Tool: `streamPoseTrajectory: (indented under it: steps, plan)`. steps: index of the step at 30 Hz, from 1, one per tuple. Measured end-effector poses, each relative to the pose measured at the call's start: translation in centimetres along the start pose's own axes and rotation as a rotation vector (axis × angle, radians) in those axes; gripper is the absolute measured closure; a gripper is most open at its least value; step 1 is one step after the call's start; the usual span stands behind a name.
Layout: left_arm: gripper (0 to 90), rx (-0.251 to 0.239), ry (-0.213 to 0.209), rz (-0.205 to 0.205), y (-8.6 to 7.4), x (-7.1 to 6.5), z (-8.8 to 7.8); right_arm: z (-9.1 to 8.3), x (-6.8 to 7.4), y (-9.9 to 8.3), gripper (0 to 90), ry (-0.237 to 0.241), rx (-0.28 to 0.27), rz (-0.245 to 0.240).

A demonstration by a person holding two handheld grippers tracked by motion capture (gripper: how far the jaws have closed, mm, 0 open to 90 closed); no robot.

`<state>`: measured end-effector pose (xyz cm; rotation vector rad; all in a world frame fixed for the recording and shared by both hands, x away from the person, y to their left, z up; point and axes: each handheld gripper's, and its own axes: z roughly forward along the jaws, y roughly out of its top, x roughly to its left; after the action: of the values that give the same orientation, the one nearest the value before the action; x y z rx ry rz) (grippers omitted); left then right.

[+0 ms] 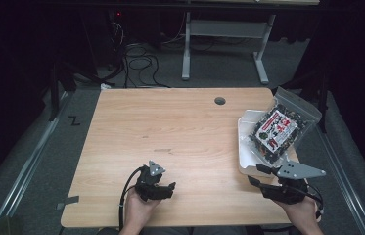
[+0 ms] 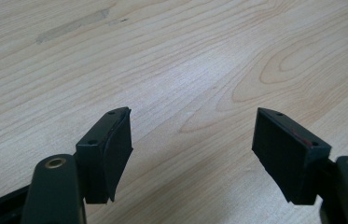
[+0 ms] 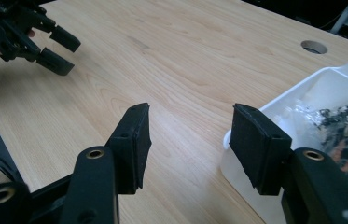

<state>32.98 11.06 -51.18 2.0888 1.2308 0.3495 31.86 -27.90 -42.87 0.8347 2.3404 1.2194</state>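
High view: clear crinkly plastic snack bag (image 1: 280, 128) lying in white plastic tray (image 1: 242, 147) at table (image 1: 170, 137) right edge — light, slippery, best pinched at top seal — right gripper (image 1: 258, 175) agape, empty, just beside tray.

Light falls from above onto the wooden table (image 1: 180, 142), which is the one bright area in the high view; the floor, cables and desk frame beyond it sink into near-black. That view is soft and slightly grainy, with fine detail lost. The clear snack bag (image 1: 280, 129) and the white tray (image 1: 244, 147) catch pale glare. Short, soft shadows sit under the left gripper (image 1: 170, 188) and the right gripper (image 1: 258, 174). In both gripper views the table grain is evenly lit and fairly sharp, while the black jaws nearest the lens are slightly blurred and show little surface detail. In the right gripper view the tray wall is nearly blown out.
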Motion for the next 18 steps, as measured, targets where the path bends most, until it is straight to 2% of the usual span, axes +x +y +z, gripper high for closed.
streamPoseTrajectory:
  steps: [13, 18]
  plan:
    - [28.8, -0.006, 0.001, -0.004, 0.0, 0.1, -0.1, 3.1, 1.0, 0.5, 47.4, 0.035, 0.048, -0.037]
    - [28.8, -0.006, -0.001, 0.0, 0.0, 0.0, 0.0, 4.1, 1.2, 0.6, 47.3, 0.041, 0.061, -0.036]
